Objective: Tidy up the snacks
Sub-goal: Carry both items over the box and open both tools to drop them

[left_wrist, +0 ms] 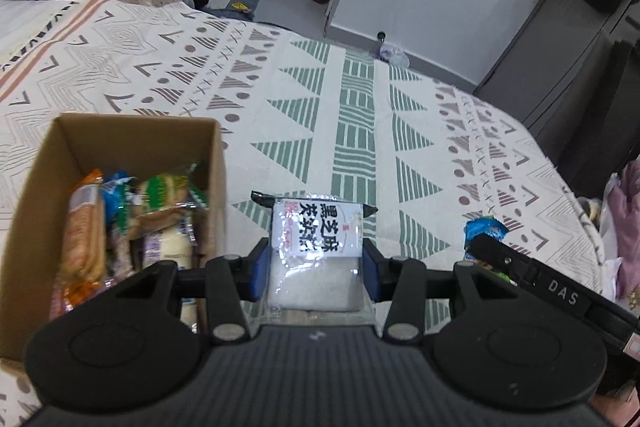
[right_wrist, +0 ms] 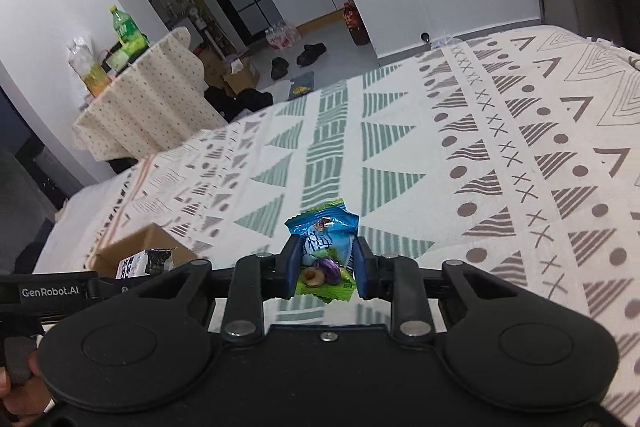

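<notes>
Left gripper point(left_wrist: 316, 269): blue pads pressed against both long sides of a white sesame snack packet point(left_wrist: 316, 251), so it is clamped on the packet. The packet's long axis runs along the fingers, pointing away from the camera; its far end, with a black crimped seal, projects past the fingertips, and its near end sits deep between them. It looks like a clear glossy wrapper over a pale white block, with a white label bearing bold black characters on the far half. It is held off the bedspread point(left_wrist: 400, 131), just to the right of the cardboard box point(left_wrist: 136, 135). The box stands open on the patterned bedspread and holds several wrapped snacks point(left_wrist: 132, 223), orange, green and blue, packed together. Right gripper point(right_wrist: 325, 267): pads closed on the sides of a blue-and-green plum snack packet point(right_wrist: 326, 247), gripping it. This packet's long axis also runs along the fingers; its crumpled blue end points away beyond the tips and its green end, printed with a purple plum and a cut half, lies toward the camera. In the left wrist view it is right of the box, beyond the sesame packet; whether it touches the bedspread I cannot tell.
</notes>
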A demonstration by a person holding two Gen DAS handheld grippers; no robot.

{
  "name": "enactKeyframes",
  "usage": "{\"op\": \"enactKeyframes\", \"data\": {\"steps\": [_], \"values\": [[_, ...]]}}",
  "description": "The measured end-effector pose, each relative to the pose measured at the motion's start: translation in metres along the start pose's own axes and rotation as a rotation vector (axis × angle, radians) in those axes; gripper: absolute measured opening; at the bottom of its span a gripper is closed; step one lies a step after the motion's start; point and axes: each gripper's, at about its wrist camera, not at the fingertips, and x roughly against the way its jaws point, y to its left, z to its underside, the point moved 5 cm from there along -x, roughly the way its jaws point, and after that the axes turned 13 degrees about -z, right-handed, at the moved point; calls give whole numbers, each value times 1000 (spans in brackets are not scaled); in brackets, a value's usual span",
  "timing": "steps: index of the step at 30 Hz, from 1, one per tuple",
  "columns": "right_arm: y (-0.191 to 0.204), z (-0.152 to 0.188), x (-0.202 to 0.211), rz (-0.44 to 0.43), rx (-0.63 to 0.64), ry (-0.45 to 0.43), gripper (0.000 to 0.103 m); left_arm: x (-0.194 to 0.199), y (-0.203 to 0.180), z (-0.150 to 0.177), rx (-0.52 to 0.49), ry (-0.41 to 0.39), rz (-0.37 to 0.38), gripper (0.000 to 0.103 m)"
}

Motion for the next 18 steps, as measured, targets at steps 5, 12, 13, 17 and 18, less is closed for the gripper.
{"op": "enactKeyframes", "data": {"steps": [5, 12, 13, 17, 18], "values": [[25, 7, 14, -9, -3, -21, 26, 21, 19, -1, 33, -15, 8, 45], [62, 20, 24, -20, 5, -39, 26, 44, 48, -2, 74, -43, 39, 45], [67, 21, 24, -19, 9, -41, 26, 47, 52, -3, 75, -47, 42, 45], [87, 25, 26, -24, 14, -46, 26, 57, 67, -5, 84, -58, 54, 45], [91, 26, 26, -26, 13, -48, 26, 59, 72, -6, 88, -59, 55, 45]]}}
